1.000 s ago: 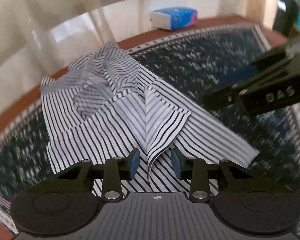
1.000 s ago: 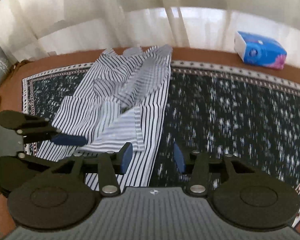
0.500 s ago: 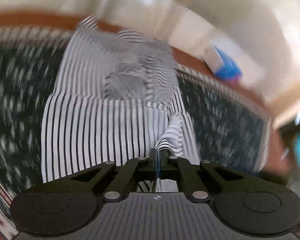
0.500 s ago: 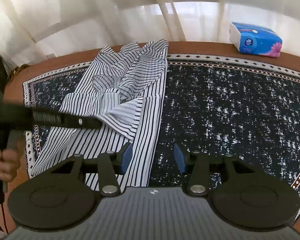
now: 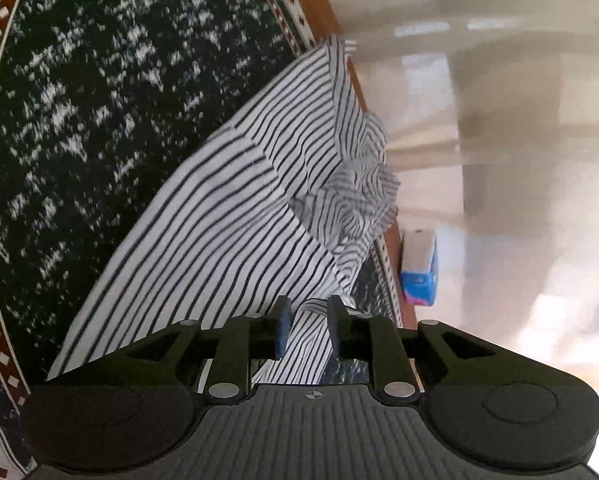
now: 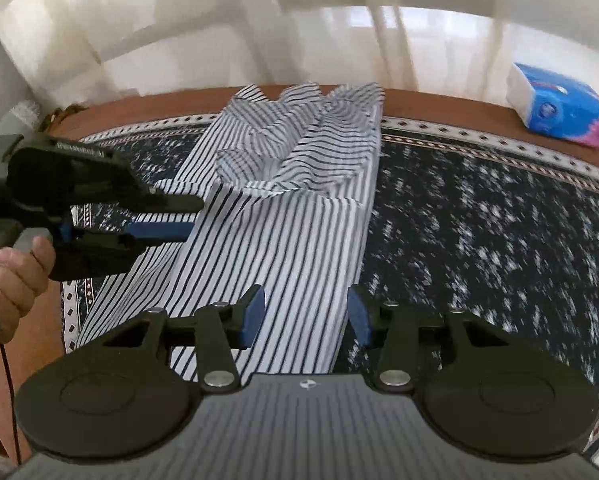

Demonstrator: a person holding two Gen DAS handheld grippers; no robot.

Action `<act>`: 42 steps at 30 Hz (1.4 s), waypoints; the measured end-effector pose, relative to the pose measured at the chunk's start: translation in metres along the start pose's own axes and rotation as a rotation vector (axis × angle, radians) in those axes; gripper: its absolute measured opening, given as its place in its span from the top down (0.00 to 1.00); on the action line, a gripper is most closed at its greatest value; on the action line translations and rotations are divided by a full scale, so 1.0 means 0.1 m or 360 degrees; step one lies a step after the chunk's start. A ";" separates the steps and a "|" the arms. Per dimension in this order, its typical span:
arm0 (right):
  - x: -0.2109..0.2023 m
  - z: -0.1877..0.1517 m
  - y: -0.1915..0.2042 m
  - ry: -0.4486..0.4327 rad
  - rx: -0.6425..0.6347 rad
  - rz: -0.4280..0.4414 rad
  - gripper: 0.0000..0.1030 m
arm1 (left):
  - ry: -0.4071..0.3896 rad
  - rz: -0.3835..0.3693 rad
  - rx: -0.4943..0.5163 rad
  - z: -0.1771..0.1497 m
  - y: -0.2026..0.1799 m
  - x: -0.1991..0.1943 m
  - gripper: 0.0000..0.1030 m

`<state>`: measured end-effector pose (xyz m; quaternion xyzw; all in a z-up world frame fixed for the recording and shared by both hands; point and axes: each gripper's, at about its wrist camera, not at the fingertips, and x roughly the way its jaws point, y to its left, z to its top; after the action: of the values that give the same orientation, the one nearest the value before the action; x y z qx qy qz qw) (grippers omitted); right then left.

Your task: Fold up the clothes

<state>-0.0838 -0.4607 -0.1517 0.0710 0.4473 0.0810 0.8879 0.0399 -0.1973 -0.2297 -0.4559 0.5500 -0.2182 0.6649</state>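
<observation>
1. Left gripper (image 5: 304,328): jaws part open, just been opening, with a striped fold of the shirt (image 5: 227,240) lying between the pads but not pinched. Right gripper (image 6: 305,316): about half open, holding nothing, poised over the near hem.
2. Shirt location: spread lengthwise ahead of the right gripper on the dark patterned cloth (image 6: 479,220). Side panels folded in, collar end bunched at the far end, against the brown table edge (image 6: 439,104).
3. Risk, likely: fold springing back once let go, since thin, light fabric with no weight on it.
4. Risk: loose fabric catching on a left pad during pull-back and dragging the folded panel out of line. Better to widen fully before backing away.
5. Risk: crumpled collar end, far ahead of both grippers, making a lumpy, crooked bundle if folded over unsmoothed.
6. Risk: far end slipping off the table edge if pushed forward, being right at the rim.
7. Around: blue and pink tissue pack (image 6: 559,112) far ahead and to the right of the right gripper, well apart from the shirt, no obstacle. Pale curtain (image 6: 179,20) beyond the table.
8. In the way: left gripper and the hand (image 6: 7,276) holding it, close to the left of the right gripper; possible bump if both reach for the same hem.
</observation>
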 end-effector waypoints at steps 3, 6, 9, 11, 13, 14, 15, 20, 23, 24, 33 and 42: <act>0.11 0.07 -0.02 0.0023 0.0008 -0.0014 0.51 | -0.0036 0.0041 0.0057 0.05 -0.03 -0.04 0.65; 0.19 0.13 -0.08 0.0016 0.0026 -0.0042 0.51 | -0.0098 0.0075 0.0084 0.14 -0.02 -0.12 0.65; 0.31 0.20 -0.15 0.0047 0.0026 -0.0068 0.51 | -0.0169 0.0155 0.0217 0.21 -0.07 -0.27 0.64; 0.37 0.22 -0.21 0.0071 0.0065 -0.0070 0.51 | -0.0216 0.0209 0.0310 0.23 -0.09 -0.38 0.63; 0.41 0.21 -0.27 0.0092 0.0107 -0.0054 0.51 | -0.0240 0.0272 0.0413 0.24 -0.10 -0.47 0.59; 0.42 0.20 -0.29 0.0099 0.0135 -0.0042 0.51 | -0.0232 0.0294 0.0464 0.25 -0.11 -0.49 0.58; 0.43 0.18 -0.31 0.0095 0.0161 -0.0028 0.50 | -0.0208 0.0315 0.0519 0.25 -0.11 -0.49 0.57; 0.43 0.20 -0.37 0.0108 0.0210 0.0026 1.00 | -0.0109 0.0453 0.0765 0.19 -0.17 -0.30 0.63; 0.41 0.20 -0.40 0.0120 0.0210 0.0008 1.00 | -0.0053 0.0492 0.0873 0.10 -0.18 -0.22 1.00; 0.40 0.20 -0.41 0.0121 0.0215 0.0004 1.00 | -0.0041 0.0508 0.0899 0.08 -0.18 -0.19 1.00; 0.16 0.36 -0.44 0.0066 0.0157 0.0100 0.82 | -0.0089 0.0482 0.1062 0.13 -0.50 -0.46 0.79; -0.30 1.76 -0.48 -0.0022 -0.0105 0.0252 0.50 | -0.0212 0.0511 0.1560 0.70 -1.50 -0.50 0.46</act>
<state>0.0445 -0.5237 -0.0341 0.0774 0.4313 0.1653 0.8836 0.1217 -0.2054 -0.0781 -0.0139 0.4027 -0.3160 0.8590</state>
